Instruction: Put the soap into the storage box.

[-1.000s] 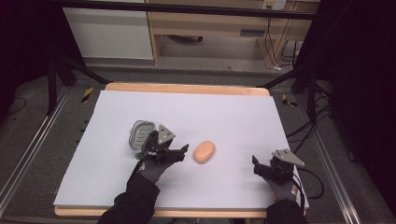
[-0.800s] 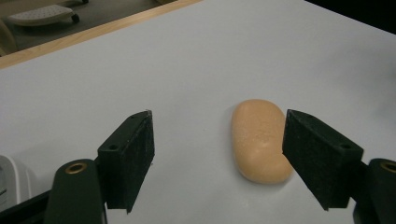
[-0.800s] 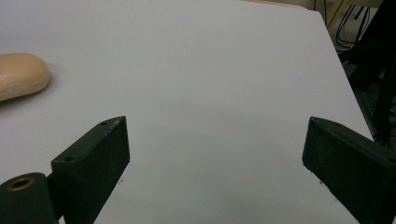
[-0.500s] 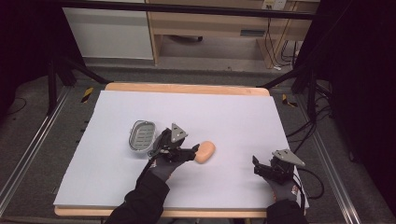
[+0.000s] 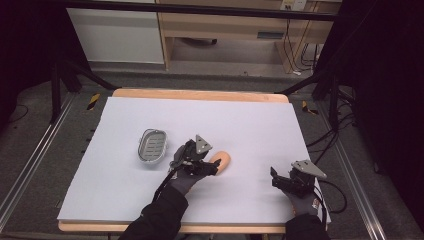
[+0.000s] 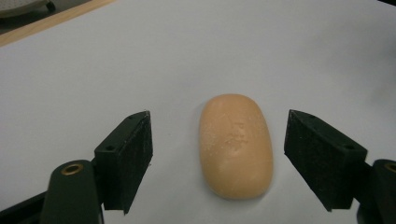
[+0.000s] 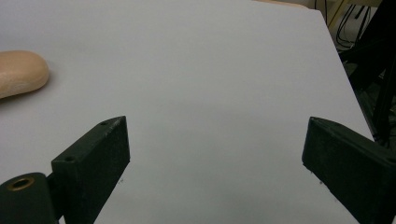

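Right now the left gripper [image 6: 218, 161] has its jaws spread wide on either side of the bar of soap [image 6: 236, 144], one pad at about nine o'clock of it and the other at three o'clock, neither touching it and nothing held between them. From the left gripper view the peach-coloured bar lies flat on the white table cover [image 6: 289, 51], long axis running away from the camera, with some faint lettering pressed into its top that I can't read. Seen from the high view, the soap [image 5: 223, 160] sits near the middle of the table, just at the tip of the left gripper [image 5: 212, 162], and the metal soap dish [image 5: 151, 145] rests at roughly ten o'clock from the bar, a little apart.

Over at four o'clock of the soap, well apart from it, the right gripper [image 5: 276, 178] hangs near the table's front edge with its jaws also wide open and empty; its own view looks across bare cover with the soap [image 7: 21, 72] off at the left edge.

To my eye this is the reach-and-straddle step, just ahead of a pick. What comes next, I'd judge, is closing the jaws squarely on the bar's long sides, gently since soap is slick, then lifting it towards the dish.
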A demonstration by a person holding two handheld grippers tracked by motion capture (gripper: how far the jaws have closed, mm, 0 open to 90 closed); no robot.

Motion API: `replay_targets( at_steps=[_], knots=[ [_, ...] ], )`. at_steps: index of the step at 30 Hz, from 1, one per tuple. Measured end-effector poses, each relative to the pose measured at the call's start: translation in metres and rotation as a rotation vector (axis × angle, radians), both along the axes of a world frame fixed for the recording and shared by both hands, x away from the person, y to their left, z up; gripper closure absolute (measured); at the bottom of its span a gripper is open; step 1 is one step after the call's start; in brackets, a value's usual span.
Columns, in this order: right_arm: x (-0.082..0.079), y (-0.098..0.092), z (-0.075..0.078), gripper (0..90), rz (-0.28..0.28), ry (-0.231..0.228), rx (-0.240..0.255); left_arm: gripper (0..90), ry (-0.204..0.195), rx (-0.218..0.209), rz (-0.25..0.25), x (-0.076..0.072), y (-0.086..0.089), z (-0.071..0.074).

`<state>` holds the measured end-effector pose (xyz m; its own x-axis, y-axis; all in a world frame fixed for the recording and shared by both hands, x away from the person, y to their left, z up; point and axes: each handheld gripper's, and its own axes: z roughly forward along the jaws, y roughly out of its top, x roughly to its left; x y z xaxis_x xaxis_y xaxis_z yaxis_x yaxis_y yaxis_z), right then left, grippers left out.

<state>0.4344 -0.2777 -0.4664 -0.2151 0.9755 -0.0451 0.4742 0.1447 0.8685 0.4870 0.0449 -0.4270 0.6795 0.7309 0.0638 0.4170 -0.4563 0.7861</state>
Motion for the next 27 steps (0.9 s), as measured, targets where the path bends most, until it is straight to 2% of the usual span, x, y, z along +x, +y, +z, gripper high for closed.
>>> replay_targets(
  at_steps=[4, 14, 22, 27],
  knots=[
    [0.0, 0.0, 0.0, 7.8, 0.0, 0.001, 0.001, 22.5, 0.011, 0.026, -0.008, 0.002, -0.004, -0.002],
    [0.0, 0.0, 0.0, 7.7, 0.004, -0.001, 0.002, 22.4, 0.034, 0.028, -0.019, 0.007, -0.016, -0.005],
    [0.0, 0.001, 0.0, 7.8, 0.007, 0.004, 0.005, 22.6, 0.064, 0.076, -0.035, 0.013, -0.029, -0.014],
    [0.0, 0.001, 0.0, 7.8, 0.008, 0.005, 0.007, 22.6, 0.083, 0.08, -0.039, 0.014, -0.032, -0.018]
  ],
)
